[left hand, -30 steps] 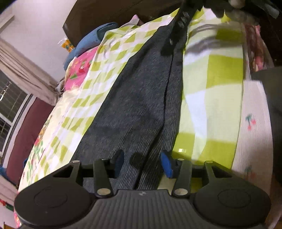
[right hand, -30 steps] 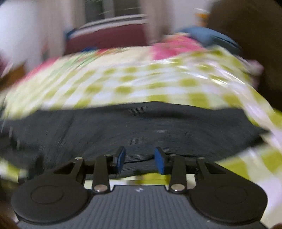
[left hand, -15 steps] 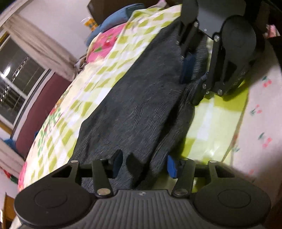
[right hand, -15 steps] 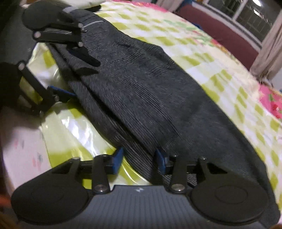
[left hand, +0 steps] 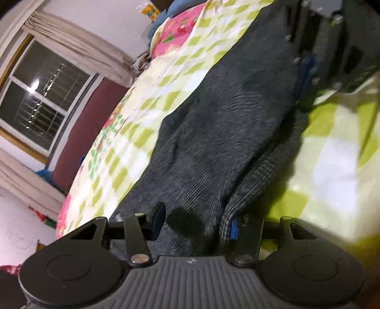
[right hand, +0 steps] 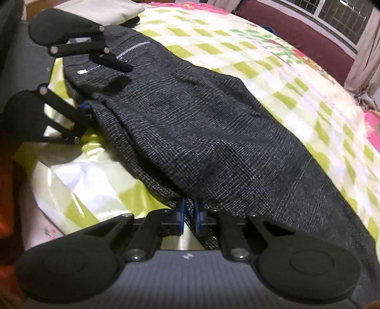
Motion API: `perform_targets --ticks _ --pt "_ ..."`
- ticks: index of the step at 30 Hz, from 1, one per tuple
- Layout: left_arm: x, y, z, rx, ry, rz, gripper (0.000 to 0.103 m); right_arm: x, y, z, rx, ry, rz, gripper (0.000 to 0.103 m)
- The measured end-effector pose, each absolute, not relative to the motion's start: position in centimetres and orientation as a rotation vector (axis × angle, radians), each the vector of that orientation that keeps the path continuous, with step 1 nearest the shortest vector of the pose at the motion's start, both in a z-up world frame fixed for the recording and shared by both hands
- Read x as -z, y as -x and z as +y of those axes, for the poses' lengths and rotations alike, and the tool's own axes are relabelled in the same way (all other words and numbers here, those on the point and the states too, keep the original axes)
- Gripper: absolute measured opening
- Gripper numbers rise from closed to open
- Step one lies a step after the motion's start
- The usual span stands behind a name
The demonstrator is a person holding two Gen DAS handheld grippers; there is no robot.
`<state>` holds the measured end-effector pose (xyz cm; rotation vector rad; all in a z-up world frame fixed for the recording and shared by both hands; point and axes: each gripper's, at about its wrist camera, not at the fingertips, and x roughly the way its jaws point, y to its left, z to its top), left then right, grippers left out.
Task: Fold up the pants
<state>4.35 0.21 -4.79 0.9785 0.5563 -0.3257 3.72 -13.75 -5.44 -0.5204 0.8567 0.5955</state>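
Dark grey checked pants (right hand: 201,133) lie lengthwise on a bed, folded leg over leg. My right gripper (right hand: 188,215) is shut on the near edge of the pants. My left gripper (left hand: 194,219) is open, its fingers straddling the pants' edge at the other end; the pants (left hand: 213,133) run away from it. In the right wrist view the left gripper (right hand: 95,88) shows open around the waist end, near a silver zip (right hand: 133,48). In the left wrist view the right gripper (left hand: 315,57) shows blurred at the top right.
The bed has a green and white checked sheet (right hand: 273,66). A window (left hand: 38,95) with curtains and a maroon sofa (left hand: 87,133) stand beyond the bed. A folded grey cloth (right hand: 102,9) lies past the waist end. Pink and blue bedding (left hand: 175,23) lies at the head.
My right gripper has closed on the pants' edge. My left gripper has moved in closer over the waist end, staying open.
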Motion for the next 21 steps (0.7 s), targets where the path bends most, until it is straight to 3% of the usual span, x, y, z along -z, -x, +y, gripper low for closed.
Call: perform_targets --ticks 4,10,14,17,21 --pt "4.7 -4.4 0.2 0.323 -1.004 0.551 0.068 4.8 -3.2 -13.3 -0.608 0.503 0.859 0.014" --pt "2.7 -1.9 0.4 0.371 -0.965 0.543 0.068 1.4 -1.7 -19.9 -0.506 0.484 0.811 0.015" --pt "1.6 -1.9 -1.4 0.412 -0.924 0.497 0.068 2.8 -2.6 -21.4 -0.46 0.617 0.811 0.016" --pt "2.8 -2.9 -3.2 0.433 -0.96 0.481 0.068 4.8 -2.8 -20.7 -0.5 0.707 0.82 0.029" --pt "2.7 -2.4 -4.2 0.481 -1.003 0.481 0.068 5.9 -2.0 -20.2 -0.521 0.826 0.754 0.029"
